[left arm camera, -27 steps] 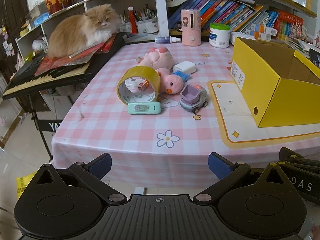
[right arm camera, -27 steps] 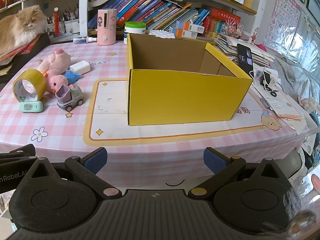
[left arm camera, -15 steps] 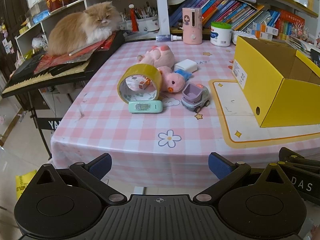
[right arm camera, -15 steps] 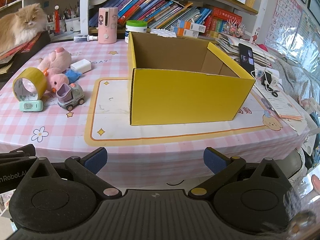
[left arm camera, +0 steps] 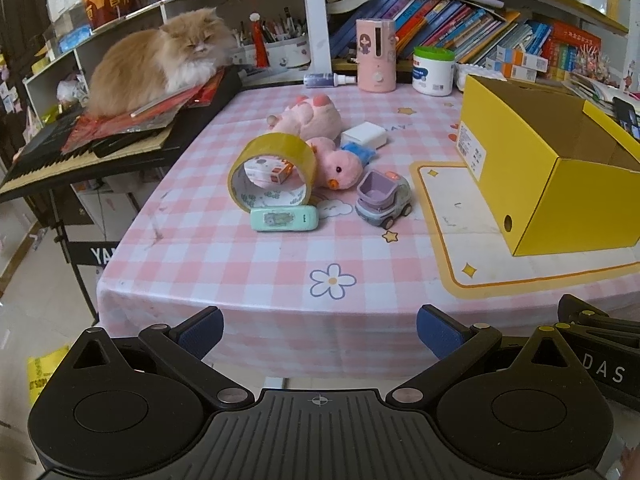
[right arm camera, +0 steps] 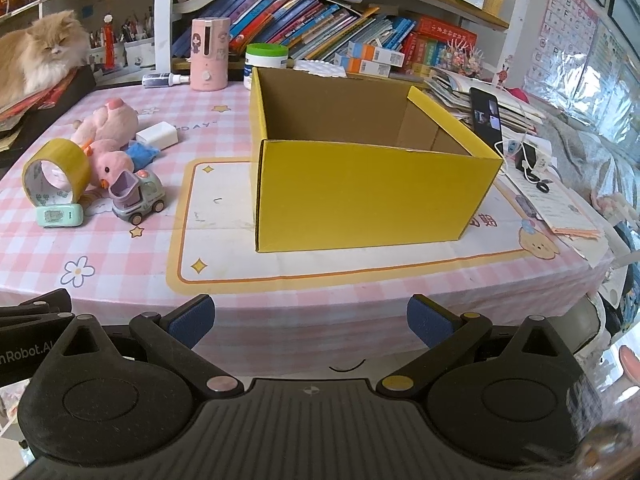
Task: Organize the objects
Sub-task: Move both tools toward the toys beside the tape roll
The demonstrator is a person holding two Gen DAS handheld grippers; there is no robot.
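Bookshelves crammed with books and jars back a table point(left arm camera: 248, 264) under a pink checked cloth, and everything is best placed against the yellow box point(right arm camera: 360, 196), which stands open-topped on a cream mat point(right arm camera: 216, 216), probably set there as the bin the loose things are meant to go into; what shows of its inside looks empty. To the left of the box, well apart from it, lies a tight cluster: a small toy truck point(left arm camera: 383, 199) nearest the box, a pink plush duck point(left arm camera: 334, 166) just behind the truck, a roll of yellow tape point(left arm camera: 272, 172) standing on its edge further left with a little carton visible through its hole, a mint-green case point(left arm camera: 285, 219) lying flat just in front of the tape, and a white block point(left arm camera: 364, 134) and a larger pink plush point(left arm camera: 310, 114) beyond. Far left of the box a ginger cat point(left arm camera: 160, 68) sits on a keyboard, clear of the work. Both tools hang off the near table edge, angled down at the scene as if sizing it up: the left gripper point(left arm camera: 318, 330) faces the cluster, the right gripper point(right arm camera: 310, 322) faces the box, each with fingers spread wide and nothing between them. Nothing appears sorted yet.
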